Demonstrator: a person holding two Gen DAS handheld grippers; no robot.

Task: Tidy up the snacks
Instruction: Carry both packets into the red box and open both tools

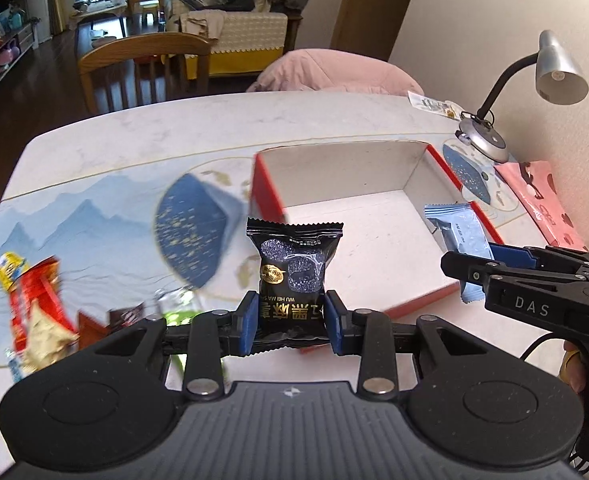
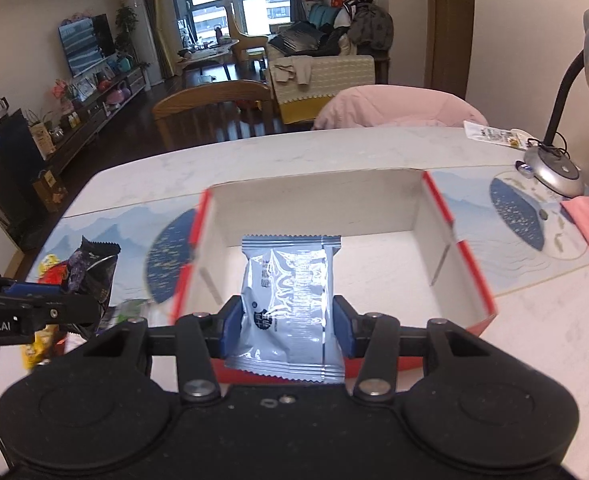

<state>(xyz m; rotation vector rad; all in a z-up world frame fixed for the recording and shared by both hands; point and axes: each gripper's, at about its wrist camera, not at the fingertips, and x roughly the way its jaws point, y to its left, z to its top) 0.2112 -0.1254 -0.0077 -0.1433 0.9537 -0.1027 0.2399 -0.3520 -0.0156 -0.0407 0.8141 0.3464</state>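
Your left gripper [image 1: 291,322] pinches a black snack packet [image 1: 294,276] between its blue pads [image 1: 248,322], which press on the packet's lower half. The packet's long axis runs forward along the fingers, its crimped far end pointing away from you toward the red cardboard box [image 1: 269,190]; the printed lettering reads upside down from your side. It hangs over the near left corner of the box, above the table.

Your right gripper [image 2: 287,326] clamps a silver-blue snack packet [image 2: 288,300] the same way, pads [image 2: 230,326] squeezing both long edges. Its long axis also lies along the fingers, far crimp pointing into the box [image 2: 470,280], near crimp over the box's near wall. The left-wrist view shows this packet [image 1: 460,240] at the box's right rim, gripped by the right gripper [image 1: 494,264].

The box is open-topped with pale inner walls and sits on a placemat with blue mountains [image 1: 74,216]. More snack bags [image 1: 38,312] lie blurred at the table's near left edge. A desk lamp [image 2: 554,160] stands at the far right, beside a pink patterned bag [image 1: 542,204].
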